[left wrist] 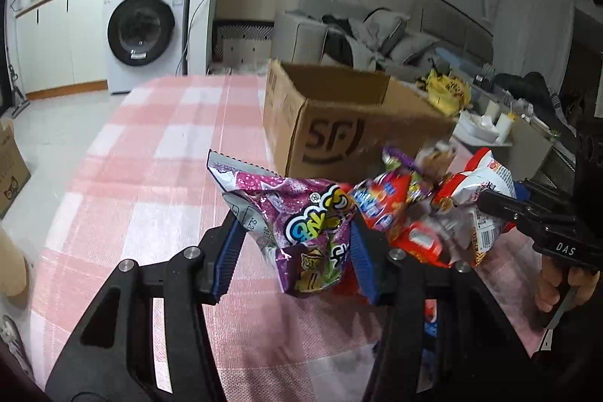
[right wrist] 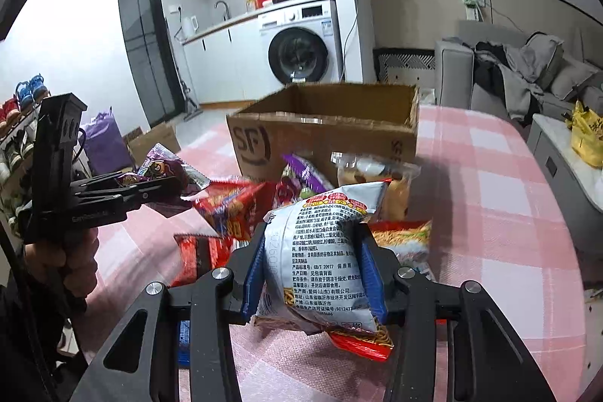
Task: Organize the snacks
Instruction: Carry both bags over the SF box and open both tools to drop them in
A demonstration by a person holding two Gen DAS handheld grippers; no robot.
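The left gripper (left wrist: 297, 247), black with ribbed blue pads, is clamped on one crinkly purple foil snack bag (left wrist: 301, 213) whose serrated top edge sticks up toward 11 o'clock; the bag is lifted clear of the cloth. The right gripper (right wrist: 314, 270), built the same, squeezes one puffy white-and-red packet (right wrist: 320, 262) printed with dense small text on its back, so that its sides dent inward under the pads. Both sets of jaws are thus closed on a bag each. Behind them, at 12 o'clock in both wrist views, stands one open corrugated cardboard box (right wrist: 328, 130), brown, with a dark round logo stamped on its near wall and its flaps up. Between the box and the grippers lies a loose heap of glossy snack packets (right wrist: 241, 210) on the table: mostly red ones, one purple, and one clear bag of pale pieces just against the box; their exact count cannot be told because they overlap. The table is covered with a woven pink-and-white checked cloth (right wrist: 490, 194). At 9 o'clock in the right wrist view a hand (right wrist: 75, 259) grasps the left gripper's handle. One white front-loading washing machine (left wrist: 147, 29) with a round dark door stands in the background.
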